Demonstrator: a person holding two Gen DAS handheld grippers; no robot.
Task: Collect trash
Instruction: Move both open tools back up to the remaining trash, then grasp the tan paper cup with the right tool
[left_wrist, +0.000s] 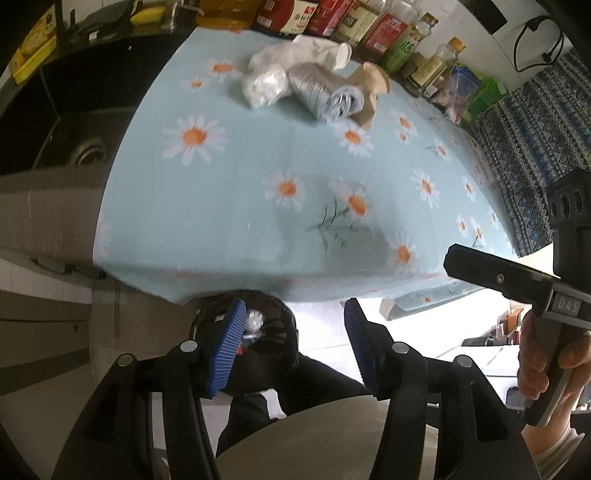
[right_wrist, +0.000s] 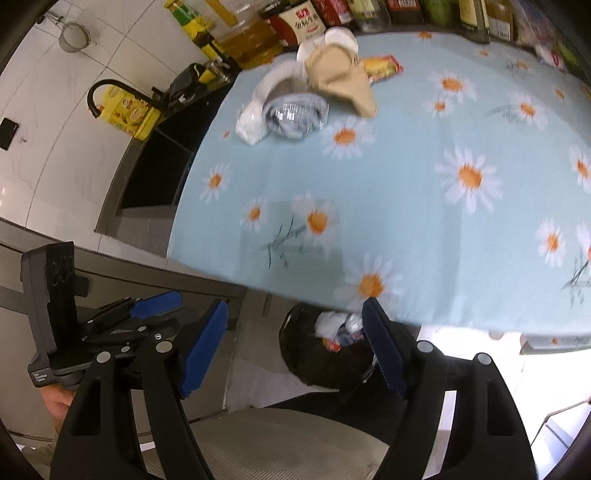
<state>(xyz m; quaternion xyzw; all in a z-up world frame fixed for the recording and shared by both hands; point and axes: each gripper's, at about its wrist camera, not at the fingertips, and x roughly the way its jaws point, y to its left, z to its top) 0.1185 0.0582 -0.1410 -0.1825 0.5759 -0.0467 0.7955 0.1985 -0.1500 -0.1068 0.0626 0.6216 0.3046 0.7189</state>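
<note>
Left wrist view: left gripper (left_wrist: 295, 339) jaws apart, empty, above black bin (left_wrist: 258, 332) below the counter (left_wrist: 221, 221) edge. Trash pile (left_wrist: 314, 85) at far counter edge: crumpled wrappers, light, soft; pinch a raised fold.

Right wrist view: right gripper (right_wrist: 295, 347) jaws apart, empty. Pile items blurred; bin contents partly hidden.

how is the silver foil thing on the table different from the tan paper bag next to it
The silver foil piece is shiny and crinkled, rolled into a low squat bundle; the tan paper bag is matte, smoother, and tapers to a point. The foil lies nearer the sink side, the bag nearer the bottles. Both lie crumpled on the daisy tablecloth, still uncollected.
</note>
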